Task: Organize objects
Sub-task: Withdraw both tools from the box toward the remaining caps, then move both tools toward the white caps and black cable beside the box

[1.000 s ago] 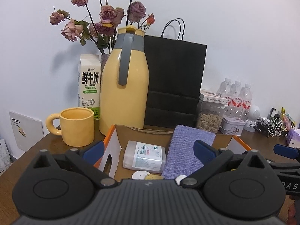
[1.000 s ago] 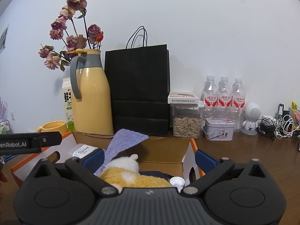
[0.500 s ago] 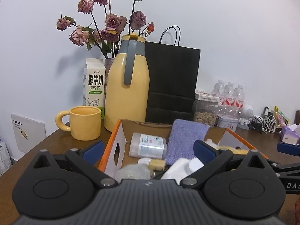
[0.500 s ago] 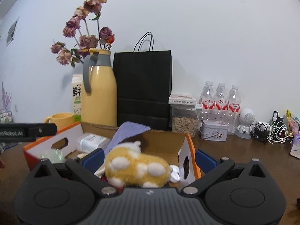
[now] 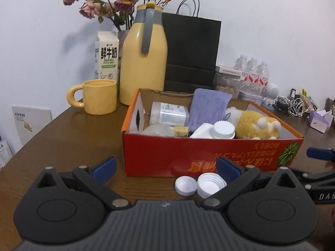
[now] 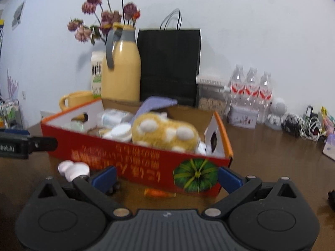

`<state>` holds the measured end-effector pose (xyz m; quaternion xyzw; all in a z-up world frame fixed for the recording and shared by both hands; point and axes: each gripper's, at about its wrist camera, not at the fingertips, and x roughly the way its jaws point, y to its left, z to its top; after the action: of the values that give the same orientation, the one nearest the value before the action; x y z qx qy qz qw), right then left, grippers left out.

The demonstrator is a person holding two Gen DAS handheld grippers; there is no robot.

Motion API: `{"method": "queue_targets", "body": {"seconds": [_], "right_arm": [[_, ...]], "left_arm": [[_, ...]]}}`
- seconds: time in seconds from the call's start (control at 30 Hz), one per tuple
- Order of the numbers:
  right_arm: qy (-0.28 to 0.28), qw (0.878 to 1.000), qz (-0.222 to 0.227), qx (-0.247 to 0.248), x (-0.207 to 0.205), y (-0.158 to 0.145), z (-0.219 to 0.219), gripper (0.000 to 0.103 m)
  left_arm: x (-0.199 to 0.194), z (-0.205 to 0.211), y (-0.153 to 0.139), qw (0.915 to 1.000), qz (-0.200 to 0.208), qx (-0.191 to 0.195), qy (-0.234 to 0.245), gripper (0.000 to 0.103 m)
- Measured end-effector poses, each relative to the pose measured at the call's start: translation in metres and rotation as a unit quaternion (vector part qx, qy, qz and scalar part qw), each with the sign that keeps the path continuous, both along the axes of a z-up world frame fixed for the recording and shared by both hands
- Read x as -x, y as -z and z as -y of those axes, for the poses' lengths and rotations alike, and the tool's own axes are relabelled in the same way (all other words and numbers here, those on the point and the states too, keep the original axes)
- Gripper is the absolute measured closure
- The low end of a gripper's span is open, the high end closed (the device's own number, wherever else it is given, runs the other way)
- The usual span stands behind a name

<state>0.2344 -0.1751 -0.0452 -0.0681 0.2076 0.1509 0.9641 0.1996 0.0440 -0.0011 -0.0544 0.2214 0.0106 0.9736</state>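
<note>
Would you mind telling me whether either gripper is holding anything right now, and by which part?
Nothing is held: the left gripper and right gripper both have open, empty jaws before the red cardboard box.

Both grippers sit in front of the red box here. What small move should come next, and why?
Probably ease the left hand-held gripper down over the two white caps. They lie on the table outside the red box, directly between its open fingers, while the plush toy and cloth are already inside.
</note>
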Motion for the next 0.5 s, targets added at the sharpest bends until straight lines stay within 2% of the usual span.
{"method": "queue_targets", "body": {"seconds": [0.13, 0.37, 0.5], "right_arm": [[-0.001, 1.000, -0.022, 0.017, -0.005, 0.008, -0.005, 0.004], [0.003, 0.997, -0.070, 0.019, -0.022, 0.016, -0.007, 0.023], [0.008, 0.996, -0.082, 0.015, -0.028, 0.018, -0.008, 0.024]], "left_arm": [[-0.002, 0.000, 0.004, 0.9998, -0.017, -0.006, -0.006, 0.000], [-0.006, -0.002, 0.008, 0.9992, -0.039, -0.005, -0.010, 0.000], [-0.007, -0.002, 0.010, 0.9988, -0.047, -0.008, -0.013, 0.000]]}}
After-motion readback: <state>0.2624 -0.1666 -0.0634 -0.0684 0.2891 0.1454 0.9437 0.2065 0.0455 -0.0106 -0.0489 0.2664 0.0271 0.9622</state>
